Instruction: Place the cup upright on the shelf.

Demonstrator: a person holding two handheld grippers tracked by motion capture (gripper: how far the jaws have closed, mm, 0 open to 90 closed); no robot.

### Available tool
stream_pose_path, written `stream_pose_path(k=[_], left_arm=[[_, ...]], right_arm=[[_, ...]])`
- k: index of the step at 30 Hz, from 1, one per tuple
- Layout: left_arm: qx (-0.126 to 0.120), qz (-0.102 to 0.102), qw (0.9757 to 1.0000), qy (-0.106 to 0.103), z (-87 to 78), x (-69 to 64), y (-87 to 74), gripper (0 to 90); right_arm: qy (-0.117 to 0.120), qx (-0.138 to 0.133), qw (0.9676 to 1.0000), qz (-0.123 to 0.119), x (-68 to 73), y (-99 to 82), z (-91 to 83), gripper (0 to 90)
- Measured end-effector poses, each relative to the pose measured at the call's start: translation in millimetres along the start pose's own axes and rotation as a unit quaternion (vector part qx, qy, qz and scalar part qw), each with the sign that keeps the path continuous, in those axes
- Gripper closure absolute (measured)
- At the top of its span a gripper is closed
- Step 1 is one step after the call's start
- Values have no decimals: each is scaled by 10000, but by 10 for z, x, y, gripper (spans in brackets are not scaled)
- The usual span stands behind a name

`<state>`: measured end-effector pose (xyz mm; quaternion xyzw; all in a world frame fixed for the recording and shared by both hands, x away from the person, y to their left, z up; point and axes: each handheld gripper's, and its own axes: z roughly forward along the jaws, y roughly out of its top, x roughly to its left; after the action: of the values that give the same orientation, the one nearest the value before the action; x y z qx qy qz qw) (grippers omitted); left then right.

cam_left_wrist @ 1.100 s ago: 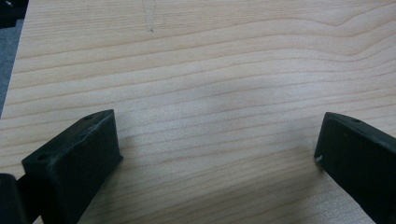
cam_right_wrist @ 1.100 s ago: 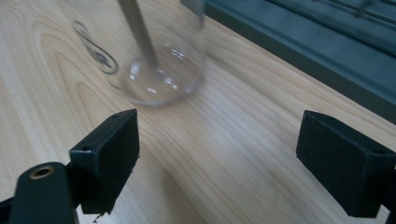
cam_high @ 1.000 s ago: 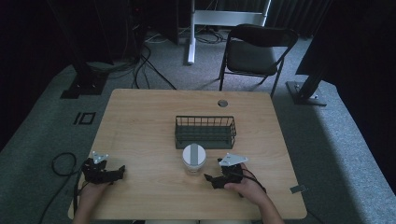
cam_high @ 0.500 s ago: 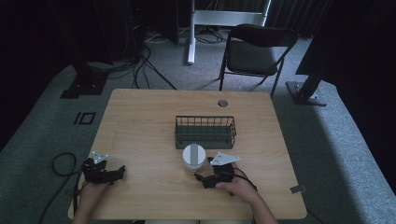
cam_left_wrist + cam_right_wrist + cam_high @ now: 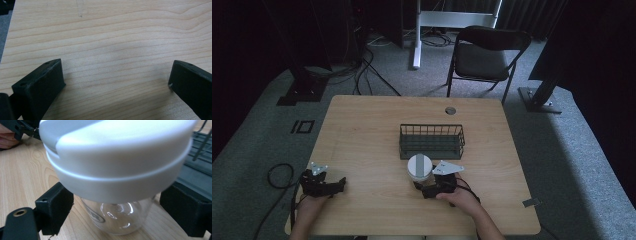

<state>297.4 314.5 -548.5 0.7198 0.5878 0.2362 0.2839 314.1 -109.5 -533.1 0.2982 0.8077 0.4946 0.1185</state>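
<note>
Straddling jar (image 5: 117, 195), R gripper (image 5: 115, 212) jaws open; logo unreadable; L gripper (image 5: 115, 85) wide, empty.

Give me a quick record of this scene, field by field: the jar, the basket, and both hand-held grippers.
jar: clear glass, white lid, upright on the table, just in front of the basket
basket: dark wire, mid-table, looks empty
right hand-held gripper: jaws open on either side of the jar below the lid, not yet closed
left hand-held gripper: open over bare wood, near the table's left front corner

Dim room, grey carpet (image 5: 272, 135), black folding chair (image 5: 484, 55)
</note>
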Motion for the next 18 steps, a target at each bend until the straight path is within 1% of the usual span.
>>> stream_pose_path(k=[5,8,14,18], left_arm=[[-2,-1,10000,0,0,0,0,1],[0,0,10000,0,0,0,0,1],[0,1,10000,0,0,0,0,2],[-1,0,10000,0,0,0,0,1]], right_arm=[[5,-39,10000,33,15,2,35,115],[-69,-167,9998,101,20,3,68,115],[-173,-162,9997,-17,41,6,114,117],[-192,-158,9997,-71,56,10,147,139]])
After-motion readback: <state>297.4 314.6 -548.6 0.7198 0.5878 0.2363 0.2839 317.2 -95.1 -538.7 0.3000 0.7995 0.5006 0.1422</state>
